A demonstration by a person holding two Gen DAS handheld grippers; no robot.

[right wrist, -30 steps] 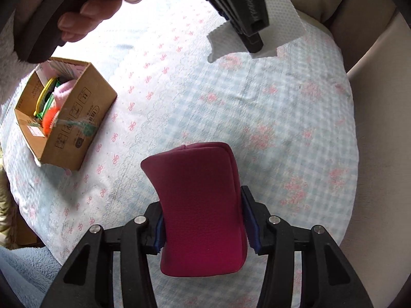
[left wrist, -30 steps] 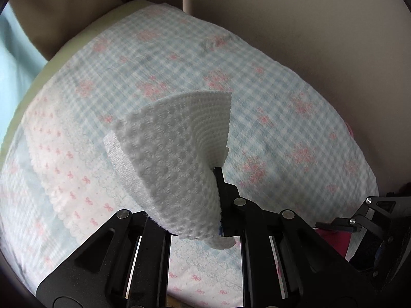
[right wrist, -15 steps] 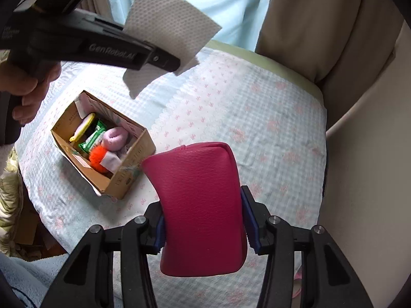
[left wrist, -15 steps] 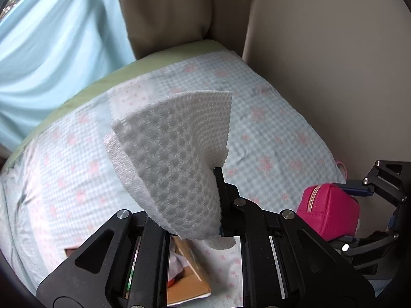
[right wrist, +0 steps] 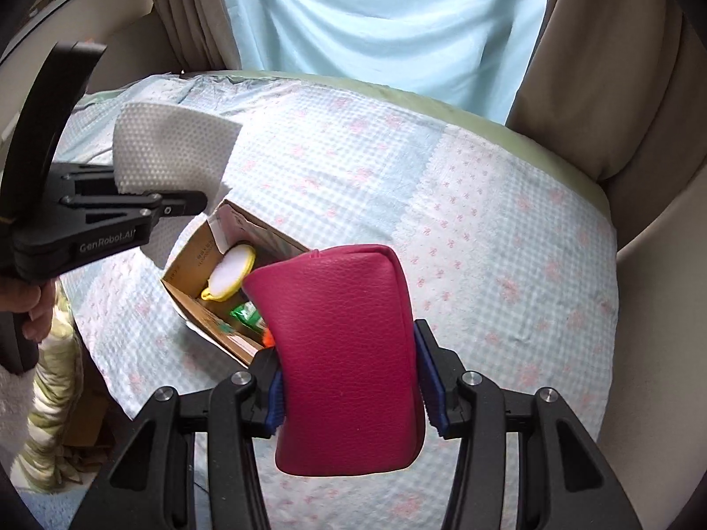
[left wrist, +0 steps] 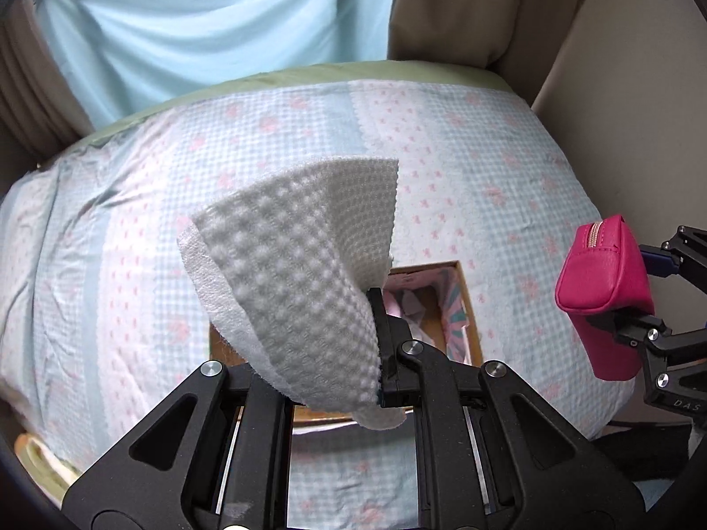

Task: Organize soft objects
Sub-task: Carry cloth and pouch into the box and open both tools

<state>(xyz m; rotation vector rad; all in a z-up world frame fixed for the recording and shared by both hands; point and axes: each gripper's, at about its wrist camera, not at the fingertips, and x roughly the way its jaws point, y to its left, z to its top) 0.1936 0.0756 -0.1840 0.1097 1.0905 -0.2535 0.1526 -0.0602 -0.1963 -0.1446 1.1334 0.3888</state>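
A: What does the left wrist view give that the right one lacks?

B: The left gripper (left wrist: 380, 353) up close, jaws clamped on a white dimpled cloth (left wrist: 300, 274) that hides most of the cardboard box (left wrist: 468, 304) below. It also shows the pink pouch (left wrist: 605, 291) side-on, zipper uppermost, in the right gripper (left wrist: 636, 291) at the frame's right edge.

A: And the right wrist view?

B: The box's inside – a yellow-rimmed round pad (right wrist: 229, 271) and a green packet (right wrist: 247, 314) – plus a hand (right wrist: 33, 309) on the left gripper's handle. The right gripper (right wrist: 351, 391) squeezes the pouch (right wrist: 344, 353) between blue pads (right wrist: 431, 393), above the box's near end.

A: The surroundings?

B: The box sits on a bed (right wrist: 508, 243) with a blue-checked, pink-flowered cover; a pale blue curtain (right wrist: 389, 13) and beige drapes (right wrist: 618, 66) hang behind – a plain wall on the right.
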